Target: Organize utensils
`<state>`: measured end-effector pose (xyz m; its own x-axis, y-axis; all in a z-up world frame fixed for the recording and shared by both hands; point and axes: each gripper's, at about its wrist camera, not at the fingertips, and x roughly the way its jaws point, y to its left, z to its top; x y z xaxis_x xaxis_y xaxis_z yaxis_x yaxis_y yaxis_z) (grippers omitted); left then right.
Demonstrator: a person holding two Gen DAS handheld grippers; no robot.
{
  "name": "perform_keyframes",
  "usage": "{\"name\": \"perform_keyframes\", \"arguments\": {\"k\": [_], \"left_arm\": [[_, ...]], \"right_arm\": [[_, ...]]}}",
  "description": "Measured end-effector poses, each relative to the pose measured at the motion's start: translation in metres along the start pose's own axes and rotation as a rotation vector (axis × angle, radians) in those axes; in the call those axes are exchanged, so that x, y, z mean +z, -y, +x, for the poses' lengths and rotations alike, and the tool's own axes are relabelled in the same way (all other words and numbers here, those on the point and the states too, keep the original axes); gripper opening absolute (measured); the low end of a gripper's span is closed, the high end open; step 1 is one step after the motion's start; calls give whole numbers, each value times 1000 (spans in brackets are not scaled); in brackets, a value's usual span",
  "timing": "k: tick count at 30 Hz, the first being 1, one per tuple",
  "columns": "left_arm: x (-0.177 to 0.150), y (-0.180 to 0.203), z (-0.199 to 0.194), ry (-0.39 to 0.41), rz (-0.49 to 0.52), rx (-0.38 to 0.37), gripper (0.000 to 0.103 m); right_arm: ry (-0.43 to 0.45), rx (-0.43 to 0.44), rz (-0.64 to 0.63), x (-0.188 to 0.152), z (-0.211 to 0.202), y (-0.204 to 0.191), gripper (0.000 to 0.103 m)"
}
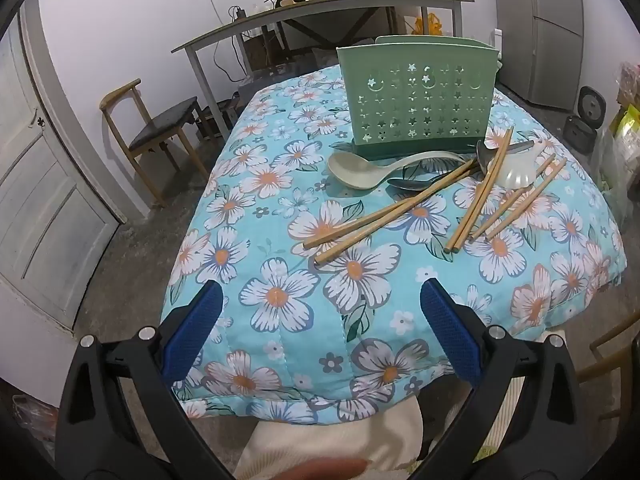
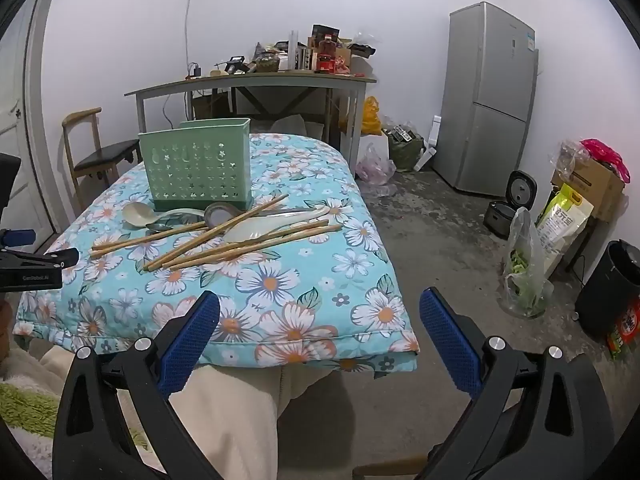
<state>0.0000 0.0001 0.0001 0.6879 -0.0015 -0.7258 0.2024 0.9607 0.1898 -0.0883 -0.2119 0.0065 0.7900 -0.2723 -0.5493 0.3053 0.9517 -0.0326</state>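
Both our blue-padded black claws, left gripper (image 1: pixel 321 304) and right gripper (image 2: pixel 319 312), hang wide and empty short of the flowered turquoise quilt (image 1: pixel 280 300), where wooden chopsticks (image 1: pixel 384 216) and pale spoons (image 1: pixel 360 168) lie jumbled before the perforated green plastic holder (image 1: pixel 418 100), awaiting sorting.

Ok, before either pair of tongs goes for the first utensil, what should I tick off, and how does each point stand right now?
1. Left tongs open and empty: ok.
2. Right tongs open and empty: ok.
3. Green holder upright on the floral cloth, behind the pile: ok.
4. Holder compartments free to take utensils: cannot tell, the inside is hidden.
5. Chopsticks lying singly for a clean pick: not ok, they cross each other and the spoons.
6. Pale ladle free of the pile: not ok; its bowl lies clear, but its handle runs under the chopsticks.
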Motion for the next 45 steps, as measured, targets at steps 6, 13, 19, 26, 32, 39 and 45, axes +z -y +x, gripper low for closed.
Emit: {"name": "perform_keyframes", "arguments": {"k": [6,13,19,26,32,39,45], "left_arm": [[0,2,0,1,4,-9,96],[-1,4,-4,10,20,-37,96],[-1,6,-5,14,23,-44,96],[-1,7,-5,15,23,-45,96],[-2,6,-5,14,22,-44,96],[-2,7,-5,15,21,-45,96],[-1,7,-5,14,22,-45,96]], "right_arm": [[1,-2,0,0,-1,-1,98],[3,-3,1,1,-2,-2,98],[4,-1,1,1,-2,-3,98],[5,-1,-1,1,-2,-3,98],[6,1,-3,3,-3,-5,98],[8,2,-2,3,-2,-7,98],[9,11,-10,3,-1,-11,98]]}}
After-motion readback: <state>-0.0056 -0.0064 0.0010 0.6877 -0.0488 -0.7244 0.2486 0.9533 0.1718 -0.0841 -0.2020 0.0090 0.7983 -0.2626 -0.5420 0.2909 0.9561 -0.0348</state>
